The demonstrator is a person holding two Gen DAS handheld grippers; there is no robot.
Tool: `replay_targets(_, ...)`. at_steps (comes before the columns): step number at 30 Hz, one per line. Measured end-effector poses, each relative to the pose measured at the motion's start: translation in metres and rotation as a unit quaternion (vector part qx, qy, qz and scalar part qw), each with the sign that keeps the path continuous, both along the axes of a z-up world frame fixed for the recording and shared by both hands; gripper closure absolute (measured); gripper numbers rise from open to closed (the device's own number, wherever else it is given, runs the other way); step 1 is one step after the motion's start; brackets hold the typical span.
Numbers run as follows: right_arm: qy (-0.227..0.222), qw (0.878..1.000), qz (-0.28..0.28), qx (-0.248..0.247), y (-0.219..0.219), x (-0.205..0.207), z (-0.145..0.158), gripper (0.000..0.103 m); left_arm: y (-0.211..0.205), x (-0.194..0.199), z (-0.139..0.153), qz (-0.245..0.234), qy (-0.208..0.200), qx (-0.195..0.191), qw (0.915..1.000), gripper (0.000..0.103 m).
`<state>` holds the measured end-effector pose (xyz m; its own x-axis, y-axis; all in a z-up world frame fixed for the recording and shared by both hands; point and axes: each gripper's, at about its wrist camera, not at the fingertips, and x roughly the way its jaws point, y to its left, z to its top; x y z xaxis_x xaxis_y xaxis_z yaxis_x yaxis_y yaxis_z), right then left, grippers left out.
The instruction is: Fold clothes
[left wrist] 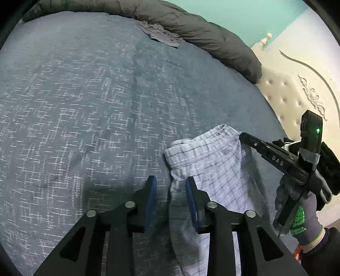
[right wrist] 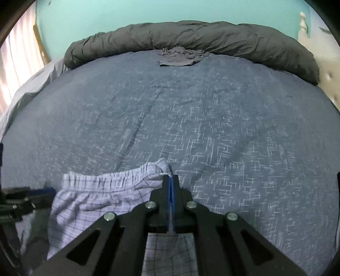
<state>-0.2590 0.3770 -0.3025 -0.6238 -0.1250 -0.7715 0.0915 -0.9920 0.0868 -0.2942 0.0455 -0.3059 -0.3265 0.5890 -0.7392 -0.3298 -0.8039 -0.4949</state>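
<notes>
A wide bed with a blue-grey flecked cover (right wrist: 191,118) carries the pale checked cotton shorts (left wrist: 214,169) at its near edge. The right gripper (right wrist: 171,180) pinches their waistband corner; the left gripper (left wrist: 171,186) stands spread, gripping nothing.

I am looking into a home bedroom: a bed (right wrist: 191,118) is filling both views, its blue-grey woven cover spreading wide. A dark grey duvet (right wrist: 191,38) is lying rolled along the far edge against a mint-green wall (right wrist: 106,17), and a cream tufted headboard (left wrist: 297,95) with carved scrollwork is standing at one end. A curtain (right wrist: 14,63) is letting daylight in at the left.
</notes>
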Motion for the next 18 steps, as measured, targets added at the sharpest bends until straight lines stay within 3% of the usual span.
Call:
replay_targets(4, 0.009, 0.999, -0.02, -0.041, 0.01, 0.0, 0.013, 0.097, 0.002, -0.004, 0.0, 0.005, -0.007, 0.012, 0.9999, 0.072)
replay_targets(9, -0.022, 0.996, -0.007, -0.086, 0.004, -0.021, 0.008, 0.067, 0.003, -0.016, -0.008, 0.012, -0.025, 0.03, 0.9992, 0.072)
replay_targets(15, -0.075, 0.996, 0.013, -0.052, -0.01, -0.034, -0.014, 0.059, 0.007, -0.025, -0.012, 0.01, -0.03, 0.035, 0.9989, 0.073)
replay_targets(18, -0.081, 0.994, 0.017, -0.065, -0.007, -0.036, -0.022, 0.059, 0.01, -0.03, -0.015, 0.007, -0.032, 0.037, 0.9988, 0.078)
